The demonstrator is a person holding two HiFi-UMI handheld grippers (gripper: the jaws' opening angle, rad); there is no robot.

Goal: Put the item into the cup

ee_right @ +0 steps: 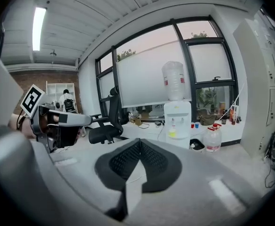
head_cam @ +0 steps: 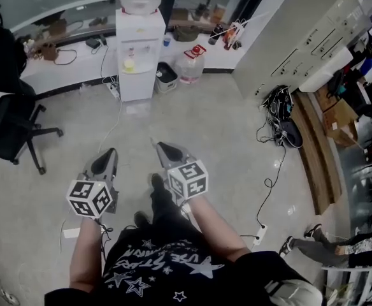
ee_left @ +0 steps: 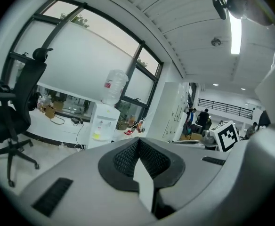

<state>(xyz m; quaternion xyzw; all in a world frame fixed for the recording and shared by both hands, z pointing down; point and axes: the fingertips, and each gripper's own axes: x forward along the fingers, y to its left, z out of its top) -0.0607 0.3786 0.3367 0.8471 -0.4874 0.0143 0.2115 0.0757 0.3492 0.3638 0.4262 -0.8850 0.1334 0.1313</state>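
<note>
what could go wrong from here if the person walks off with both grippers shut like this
1. No cup or item shows in any view. The left hand-held gripper and right hand-held gripper are both shut on nothing, so the task may stall until they are found.
2. A loose cable trails to a power strip close by on the right, which is a likely trip hazard.
3. The office chair stands to the left and could be bumped.

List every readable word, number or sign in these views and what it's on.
No text reads clearly.
Shirt print: white lettering with stars, upside down, too blurred to quote.
Water bottle label: red, too small to read.
Left marker cube, right marker cube: square patterns only, no words.
</note>
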